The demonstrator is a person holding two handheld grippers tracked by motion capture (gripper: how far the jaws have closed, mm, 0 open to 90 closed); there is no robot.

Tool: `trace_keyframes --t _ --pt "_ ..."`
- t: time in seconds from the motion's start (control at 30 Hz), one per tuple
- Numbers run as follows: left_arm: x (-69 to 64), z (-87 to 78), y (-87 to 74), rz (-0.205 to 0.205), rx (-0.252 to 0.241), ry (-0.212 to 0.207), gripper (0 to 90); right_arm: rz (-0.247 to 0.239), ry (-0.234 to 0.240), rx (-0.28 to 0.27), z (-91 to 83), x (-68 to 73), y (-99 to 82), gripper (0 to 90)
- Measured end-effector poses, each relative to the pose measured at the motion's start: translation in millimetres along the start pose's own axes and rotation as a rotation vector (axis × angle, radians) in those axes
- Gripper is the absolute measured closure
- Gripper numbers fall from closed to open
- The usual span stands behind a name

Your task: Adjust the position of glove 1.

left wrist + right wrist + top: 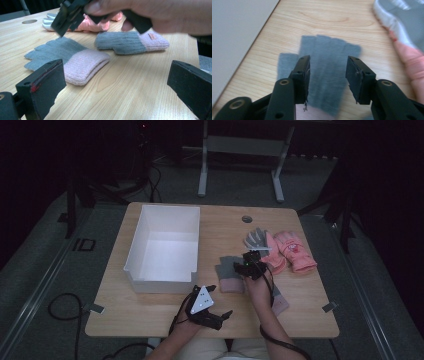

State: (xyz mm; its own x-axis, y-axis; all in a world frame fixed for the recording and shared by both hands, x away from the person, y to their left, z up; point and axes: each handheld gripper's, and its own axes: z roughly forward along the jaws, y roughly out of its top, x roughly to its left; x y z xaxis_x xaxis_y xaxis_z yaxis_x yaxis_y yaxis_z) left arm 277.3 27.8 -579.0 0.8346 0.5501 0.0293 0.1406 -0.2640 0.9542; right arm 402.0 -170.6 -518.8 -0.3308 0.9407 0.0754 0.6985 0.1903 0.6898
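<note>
Fingers point(353, 78) of right gripper point(328, 77) parted, hovering over grey glove point(329, 67), long axis toward twelve o'clock; left gripper point(207, 306) released, farther off.

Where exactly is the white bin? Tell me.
In the high view the white bin sits on the table's left half, left of the grey-and-pink knit glove.

White bin point(165, 250), pink ski gloves point(290, 251), perhaps a grommet point(247, 219)

The left gripper point(214, 306) sits near, fingers wide apart; the right gripper point(252, 260) reaches farther, fingers seemingly half-spread, pointing down.
</note>
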Motion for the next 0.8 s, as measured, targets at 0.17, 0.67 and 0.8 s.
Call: trace_keyframes --t 0.17,0.67,0.8 --pt "0.0 0.2 0.1 0.0 0.001 0.0 1.2 -0.047 0.023 0.01 -8.2 -19.0 0.8 54.4" --pt "-0.5 0.1 0.0 0.004 0.0 0.001 1.2 -0.231 0.108 0.002 -39.3 -67.2 -27.8 55.3" --pt "-0.5 0.5 0.1 0.003 0.001 0.0 1.2 -0.289 0.112 0.016 -44.6 -77.7 -41.3 58.1"
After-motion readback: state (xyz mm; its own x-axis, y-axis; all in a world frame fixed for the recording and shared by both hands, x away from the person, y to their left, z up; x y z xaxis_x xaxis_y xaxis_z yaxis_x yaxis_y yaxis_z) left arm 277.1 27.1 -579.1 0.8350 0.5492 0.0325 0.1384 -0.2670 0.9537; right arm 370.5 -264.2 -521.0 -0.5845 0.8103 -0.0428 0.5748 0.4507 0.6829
